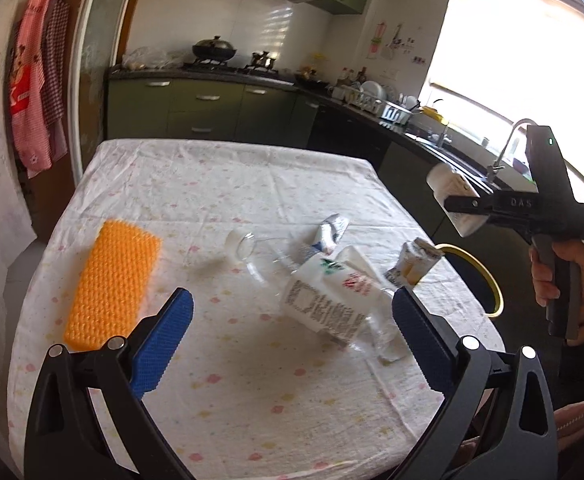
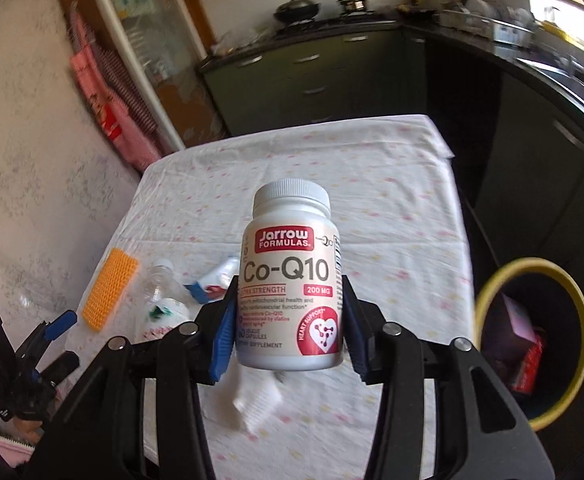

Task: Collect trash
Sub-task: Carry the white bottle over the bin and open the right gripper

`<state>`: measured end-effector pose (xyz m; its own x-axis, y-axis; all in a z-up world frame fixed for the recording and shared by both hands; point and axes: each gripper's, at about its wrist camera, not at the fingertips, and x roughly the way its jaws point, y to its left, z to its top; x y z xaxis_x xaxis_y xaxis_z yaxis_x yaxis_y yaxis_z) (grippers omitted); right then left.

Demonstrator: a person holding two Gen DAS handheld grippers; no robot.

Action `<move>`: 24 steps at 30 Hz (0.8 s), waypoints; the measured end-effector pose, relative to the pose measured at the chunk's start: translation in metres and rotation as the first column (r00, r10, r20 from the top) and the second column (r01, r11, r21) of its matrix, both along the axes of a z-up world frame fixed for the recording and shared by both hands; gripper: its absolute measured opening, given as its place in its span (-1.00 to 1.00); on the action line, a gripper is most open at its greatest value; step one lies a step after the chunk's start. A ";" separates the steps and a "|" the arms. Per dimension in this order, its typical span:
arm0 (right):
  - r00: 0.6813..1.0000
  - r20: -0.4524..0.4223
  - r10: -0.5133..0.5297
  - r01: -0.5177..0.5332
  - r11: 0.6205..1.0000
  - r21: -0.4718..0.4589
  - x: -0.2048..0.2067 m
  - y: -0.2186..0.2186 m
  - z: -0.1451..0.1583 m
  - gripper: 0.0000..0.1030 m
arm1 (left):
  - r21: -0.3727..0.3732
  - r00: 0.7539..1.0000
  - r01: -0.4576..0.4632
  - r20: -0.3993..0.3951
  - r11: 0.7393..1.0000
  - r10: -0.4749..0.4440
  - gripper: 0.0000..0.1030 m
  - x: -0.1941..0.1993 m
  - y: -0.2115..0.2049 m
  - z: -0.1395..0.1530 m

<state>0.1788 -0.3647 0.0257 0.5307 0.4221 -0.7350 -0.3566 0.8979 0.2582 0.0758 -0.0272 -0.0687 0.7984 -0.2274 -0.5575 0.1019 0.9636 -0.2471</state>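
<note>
Both right tongs (image 2: 287,336) pads against upright supplement bottle (image 2: 292,280).

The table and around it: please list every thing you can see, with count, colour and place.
supplement bottle: one, white, held above table
clear plastic bottle: one, lying mid-table
orange brush: one, table's left side
crumpled wrapper: one, white-blue, behind the bottle
small carton: one, white-yellow, table's right edge
bin: one, dark, yellow rim, beside table
left gripper: open, empty
right gripper: shut on supplement bottle
</note>
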 end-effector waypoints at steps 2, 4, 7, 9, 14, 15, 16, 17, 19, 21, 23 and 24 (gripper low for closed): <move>0.998 0.007 -0.061 0.061 0.998 -0.001 -0.005 -0.029 -0.001 -0.14 | 0.016 1.000 0.024 0.014 1.000 -0.024 0.91 -0.001 -0.011 0.004; 0.991 0.011 -0.133 0.133 0.991 0.001 -0.010 -0.061 -0.005 -0.14 | 0.027 0.999 0.048 0.023 0.998 -0.049 0.91 -0.001 -0.023 0.007; 0.975 -0.003 -0.220 0.220 0.975 0.015 -0.013 -0.104 -0.016 -0.14 | 0.048 0.996 0.084 0.034 0.995 -0.086 0.91 0.000 -0.044 0.012; 0.964 -0.014 -0.266 0.266 0.964 0.013 -0.013 -0.127 -0.026 -0.14 | 0.059 0.994 0.100 0.036 0.993 -0.102 0.91 0.002 -0.055 0.014; 0.935 -0.060 -0.351 0.351 0.936 -0.011 -0.011 -0.172 -0.061 -0.14 | 0.085 0.988 0.153 0.011 0.985 -0.155 0.91 0.010 -0.087 0.014; 0.927 -0.072 -0.369 0.369 0.929 -0.014 -0.010 -0.182 -0.069 -0.14 | 0.092 0.987 0.162 0.004 0.982 -0.163 0.91 0.012 -0.093 0.013; 0.920 -0.082 -0.384 0.384 0.923 -0.019 -0.009 -0.190 -0.076 -0.14 | 0.098 0.985 0.171 -0.001 0.980 -0.172 0.91 0.013 -0.099 0.013; 0.914 -0.091 -0.396 0.396 0.918 -0.020 -0.008 -0.197 -0.082 -0.14 | 0.103 0.984 0.180 -0.006 0.978 -0.181 0.91 0.015 -0.104 0.012; 0.902 -0.114 -0.417 0.417 0.909 -0.023 -0.005 -0.209 -0.096 -0.13 | 0.112 0.980 0.197 -0.014 0.974 -0.196 0.91 0.017 -0.114 0.012; 0.899 -0.134 -0.418 0.418 0.908 -0.029 -0.001 -0.217 -0.108 -0.13 | 0.115 0.978 0.208 -0.018 0.971 -0.207 0.91 0.019 -0.120 0.011; 0.901 -0.142 -0.410 0.408 0.912 -0.046 0.003 -0.221 -0.118 -0.07 | 0.120 0.976 0.219 -0.025 0.968 -0.217 0.91 0.021 -0.126 0.010; 0.896 -0.144 -0.419 0.418 0.907 -0.037 0.005 -0.225 -0.122 0.13 | 0.121 0.975 0.223 -0.029 0.967 -0.221 0.91 0.021 -0.127 0.009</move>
<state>0.1833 -0.5899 -0.0964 0.5449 0.1803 -0.8189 0.0938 0.9574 0.2731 0.0971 -0.1546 -0.0593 0.7272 -0.3271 -0.6035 0.3140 0.9403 -0.1313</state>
